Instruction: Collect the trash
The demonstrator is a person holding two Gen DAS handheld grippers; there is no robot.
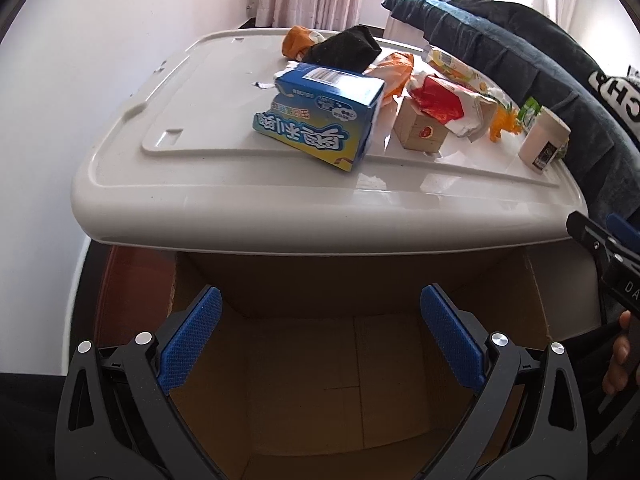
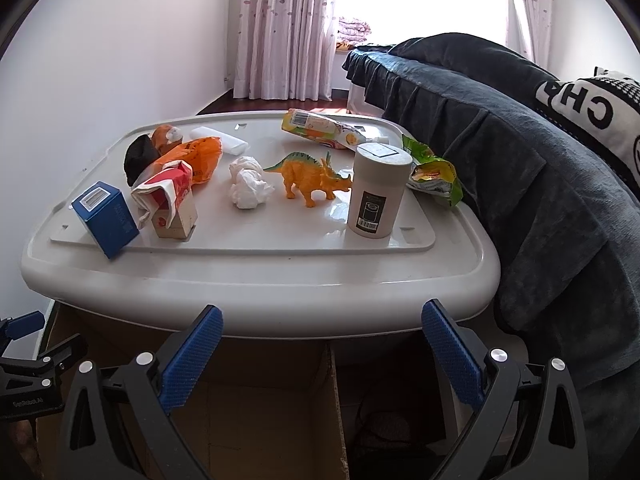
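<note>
- Left claw (image 1: 320, 334) spread apart, empty, above the open cardboard box (image 1: 304, 392).
- Right claw (image 2: 322, 354) likewise apart, facing the littered bench (image 2: 260, 280).

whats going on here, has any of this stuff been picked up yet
Nothing is picked up yet. A person holds a tool in each hand; the left tool and right tool are both open and empty, low in front of the white lid. The cardboard box below looks empty. On the lid sit a blue box, crumpled tissue, a toy dinosaur and a white canister.
</note>
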